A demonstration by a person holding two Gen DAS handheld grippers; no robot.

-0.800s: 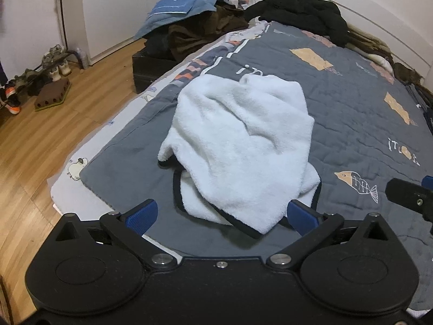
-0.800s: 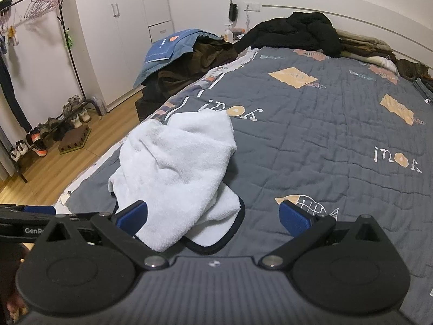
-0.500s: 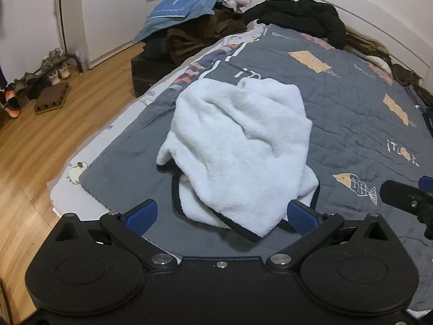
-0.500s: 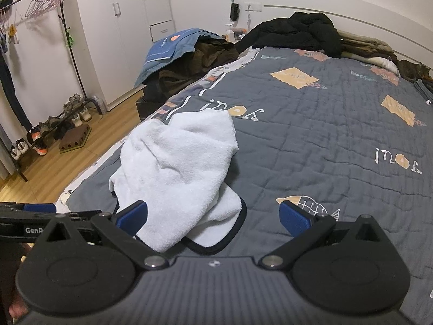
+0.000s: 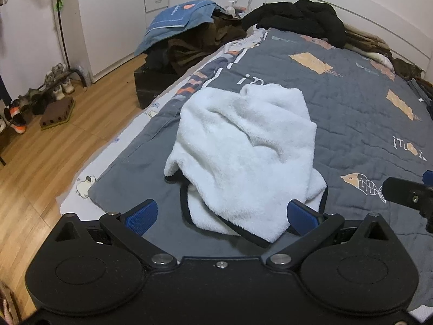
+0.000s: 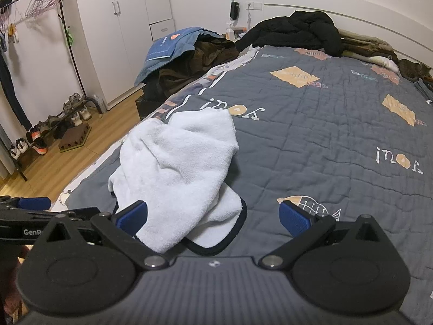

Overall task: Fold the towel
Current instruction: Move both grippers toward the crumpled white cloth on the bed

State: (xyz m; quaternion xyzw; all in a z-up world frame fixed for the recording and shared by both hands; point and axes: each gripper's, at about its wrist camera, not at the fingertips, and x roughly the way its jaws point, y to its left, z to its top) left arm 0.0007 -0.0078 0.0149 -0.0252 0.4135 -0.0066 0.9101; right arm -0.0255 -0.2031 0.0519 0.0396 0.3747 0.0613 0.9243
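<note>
Towel (image 5: pixel 243 157): white, dark-edged, lay crumpled in a heap on the grey quilt (image 5: pixel 351 103), near the bed's left edge | Left gripper (image 5: pixel 221 214): jaws spread wide, holding nothing, just short of the towel's near edge | Right gripper (image 6: pixel 213 215): jaws spread wide, empty, over the towel's near right corner.

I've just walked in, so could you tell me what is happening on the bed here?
A person holds a two-finger gripper in each hand above a crumpled white towel lying on the grey quilt. The left gripper and the right gripper are both open and hold nothing. The towel is not yet folded or spread flat.
</note>
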